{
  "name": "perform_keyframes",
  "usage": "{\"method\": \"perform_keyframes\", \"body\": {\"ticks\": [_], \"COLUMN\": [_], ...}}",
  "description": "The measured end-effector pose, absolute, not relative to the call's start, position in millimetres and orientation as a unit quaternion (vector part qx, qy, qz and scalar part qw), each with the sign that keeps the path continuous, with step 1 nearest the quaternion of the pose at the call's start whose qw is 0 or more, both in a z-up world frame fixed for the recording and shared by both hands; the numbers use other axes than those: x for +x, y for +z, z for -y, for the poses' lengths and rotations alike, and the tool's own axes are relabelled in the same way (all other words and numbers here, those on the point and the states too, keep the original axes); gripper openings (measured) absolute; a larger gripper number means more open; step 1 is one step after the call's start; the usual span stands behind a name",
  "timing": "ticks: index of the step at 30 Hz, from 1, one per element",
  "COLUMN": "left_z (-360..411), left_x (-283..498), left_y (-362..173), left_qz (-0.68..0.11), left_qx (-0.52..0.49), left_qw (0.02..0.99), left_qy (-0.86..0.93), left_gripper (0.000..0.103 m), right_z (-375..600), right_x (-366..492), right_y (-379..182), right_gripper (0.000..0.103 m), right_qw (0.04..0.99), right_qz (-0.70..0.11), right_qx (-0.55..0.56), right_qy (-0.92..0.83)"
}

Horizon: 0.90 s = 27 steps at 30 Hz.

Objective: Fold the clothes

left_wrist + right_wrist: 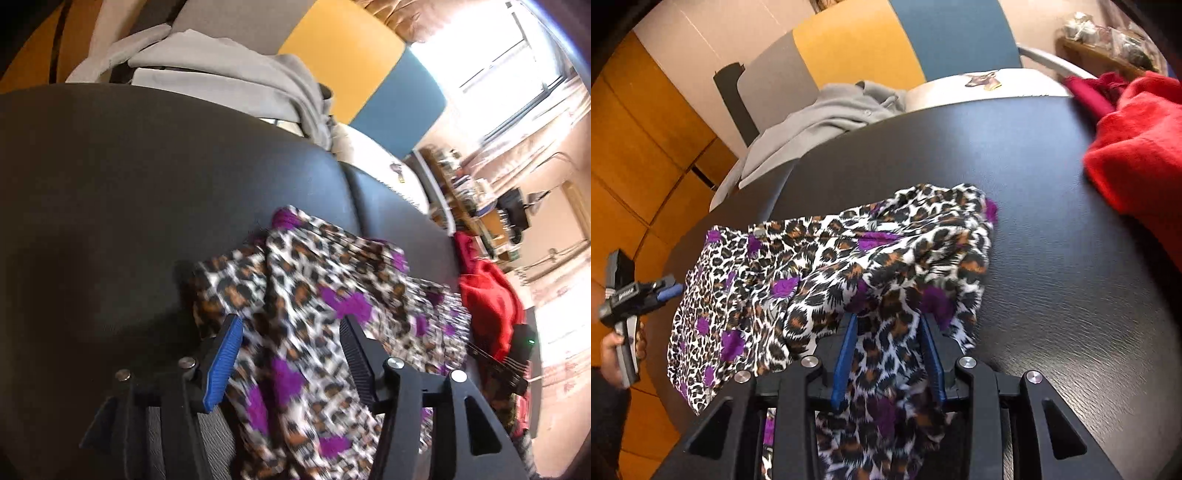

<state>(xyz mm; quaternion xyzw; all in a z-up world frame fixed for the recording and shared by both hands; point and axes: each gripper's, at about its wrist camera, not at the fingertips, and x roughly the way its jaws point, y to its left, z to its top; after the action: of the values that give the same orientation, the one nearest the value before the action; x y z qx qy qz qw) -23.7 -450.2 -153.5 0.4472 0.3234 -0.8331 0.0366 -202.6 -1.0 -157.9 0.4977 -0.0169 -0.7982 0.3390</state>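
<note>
While the crumpled leopard-print garment with purple blotches (849, 266) lies on the dark textured surface (1052, 258), both the left tool (291, 332) and right tool (888, 325) stand spread around loose folds; closing there may pinch several layers, bunching the cloth.

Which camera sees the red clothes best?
The right wrist view: the red clothes look big and sharp on the table. The left wrist view shows them smaller and blurry, past the leopard cloth.
</note>
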Motion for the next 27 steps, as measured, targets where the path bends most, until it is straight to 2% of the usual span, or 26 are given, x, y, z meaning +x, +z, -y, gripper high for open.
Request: {"method": "perform_keyframes", "body": {"ticks": [4, 7, 8, 10, 12, 13, 19, 23, 24, 27], "left_z": [446, 450, 450, 446, 442, 442, 456, 465, 468, 476], "left_x": [-43, -47, -48, -51, -52, -51, -12, -6, -5, 5], "left_y": [-158, -162, -163, -165, -168, -168, -142, -163, -171, -170], "left_qz": [-0.283, -0.297, -0.302, -0.304, -0.292, -0.292, -0.315, -0.314, -0.319, -0.328], "left_qx": [0.471, 0.472, 0.472, 0.476, 0.482, 0.481, 0.414, 0.447, 0.456, 0.444], "left_qw": [0.046, 0.035, 0.031, 0.019, 0.034, 0.045, 0.096, 0.132, 0.142, 0.192], "left_qy": [-0.834, -0.829, -0.828, -0.825, -0.825, -0.825, -0.849, -0.827, -0.818, -0.811], "left_gripper": [0.056, 0.054, 0.053, 0.050, 0.024, 0.000, 0.001, 0.000, 0.000, 0.000], "right_z": [6, 9, 11, 14, 18, 18, 11, 4, 2, -4], "right_x": [-202, -202, -202, -201, -201, -201, -199, -202, -203, -206], "right_y": [-157, -157, -157, -156, -158, -157, -141, -141, -144, -154], "right_gripper": [0.028, 0.018, 0.011, 0.009, 0.007, 0.006, 0.003, 0.004, 0.007, 0.009], "right_qw": [0.335, 0.331, 0.330, 0.328, 0.327, 0.323, 0.307, 0.300, 0.298, 0.292], "right_qz": [-0.003, -0.018, -0.023, -0.043, -0.061, -0.064, -0.057, -0.041, -0.038, -0.028], "right_qx": [0.491, 0.486, 0.485, 0.482, 0.483, 0.481, 0.459, 0.465, 0.472, 0.491], "right_qy": [-0.804, -0.808, -0.810, -0.811, -0.810, -0.813, -0.832, -0.832, -0.829, -0.820]}}
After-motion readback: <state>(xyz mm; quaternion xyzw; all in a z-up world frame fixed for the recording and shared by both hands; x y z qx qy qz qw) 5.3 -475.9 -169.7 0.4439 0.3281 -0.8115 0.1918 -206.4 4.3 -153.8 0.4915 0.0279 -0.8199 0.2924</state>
